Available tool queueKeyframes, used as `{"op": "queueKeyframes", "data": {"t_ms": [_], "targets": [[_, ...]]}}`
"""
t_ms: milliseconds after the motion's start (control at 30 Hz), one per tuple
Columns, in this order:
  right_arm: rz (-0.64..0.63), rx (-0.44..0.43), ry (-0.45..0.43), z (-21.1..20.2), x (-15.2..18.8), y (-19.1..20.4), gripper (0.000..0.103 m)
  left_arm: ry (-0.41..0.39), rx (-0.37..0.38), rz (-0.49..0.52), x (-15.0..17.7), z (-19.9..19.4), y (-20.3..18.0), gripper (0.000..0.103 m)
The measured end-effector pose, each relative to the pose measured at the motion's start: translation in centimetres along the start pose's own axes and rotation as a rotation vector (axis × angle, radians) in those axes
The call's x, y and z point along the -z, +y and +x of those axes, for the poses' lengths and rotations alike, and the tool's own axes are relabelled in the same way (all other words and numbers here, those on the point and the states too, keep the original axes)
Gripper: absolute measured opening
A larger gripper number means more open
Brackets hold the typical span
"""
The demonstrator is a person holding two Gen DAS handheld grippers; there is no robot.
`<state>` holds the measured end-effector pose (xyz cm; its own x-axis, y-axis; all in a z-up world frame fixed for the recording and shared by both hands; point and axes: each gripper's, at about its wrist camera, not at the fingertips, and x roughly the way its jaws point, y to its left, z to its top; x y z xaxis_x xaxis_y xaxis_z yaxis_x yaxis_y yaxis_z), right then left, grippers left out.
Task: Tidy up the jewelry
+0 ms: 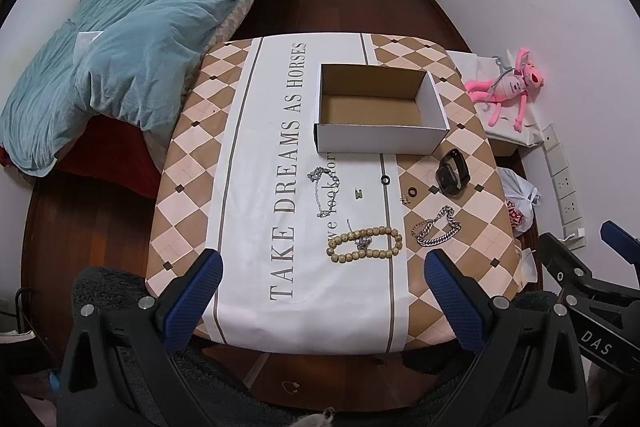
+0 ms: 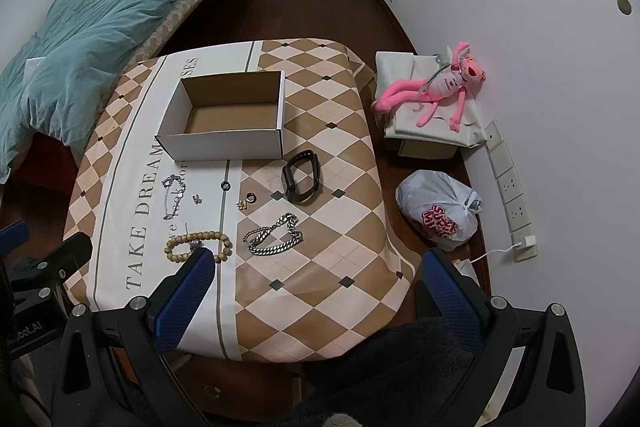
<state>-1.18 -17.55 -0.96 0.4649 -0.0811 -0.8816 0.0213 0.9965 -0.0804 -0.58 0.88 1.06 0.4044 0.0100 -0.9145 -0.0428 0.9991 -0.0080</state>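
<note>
Nearest of all, left gripper (image 1: 322, 291) held above the near table edge, blue pads spread wide apart, nothing between them. Right gripper (image 2: 316, 287) likewise, fingers parted and gripping nothing, raised over the near right corner; part of it also showing at the right edge of the left view.

Beyond, from largest down:

Rumpled teal duvet (image 1: 132, 35) heaped on a bed far left, hanging close to the table's left side.

Table (image 1: 192, 163) under a diamond-patterned cloth with a white printed band.

Open cardboard box (image 1: 380, 107) on the far half of the table, white outside, brown inside, no contents visible.

Pink plush toy (image 2: 436, 87) sprawled on a folded white bag on the floor to the right, against the wall; knotted plastic bag (image 2: 440, 207) nearer on the floor, beside a row of wall sockets.

Black wristband (image 1: 452, 173) just near-right of the box.

Wooden bead bracelet (image 1: 364, 243) near the middle, lying across a thin chain; left fingertip of the right gripper overlapping its near edge in the right view.

Silver link chain (image 1: 438, 227) just right of the beads.

Thin silver necklace (image 1: 324, 191) left of centre, over the printed lettering.

Black ring (image 1: 385, 179), brown ring (image 1: 412, 191) and a tiny clasp-like piece (image 1: 358, 193) scattered between box and beads, well apart from each other.

Open tabletop between grippers and jewelry, unobstructed.
</note>
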Motion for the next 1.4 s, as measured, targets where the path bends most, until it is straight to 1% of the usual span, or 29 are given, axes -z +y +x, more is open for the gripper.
{"op": "queueKeyframes", "data": {"t_ms": [1100, 1400], "targets": [[0.008, 0.008, -0.001, -0.41, 0.15, -0.23, 0.103, -0.002, 0.007, 0.001, 0.02, -0.38, -0.27, 0.103], [0.013, 0.011, -0.003, -0.54, 0.00, -0.61, 0.103, 0.000, 0.020, -0.006, 0.50, -0.21, -0.54, 0.103]]}}
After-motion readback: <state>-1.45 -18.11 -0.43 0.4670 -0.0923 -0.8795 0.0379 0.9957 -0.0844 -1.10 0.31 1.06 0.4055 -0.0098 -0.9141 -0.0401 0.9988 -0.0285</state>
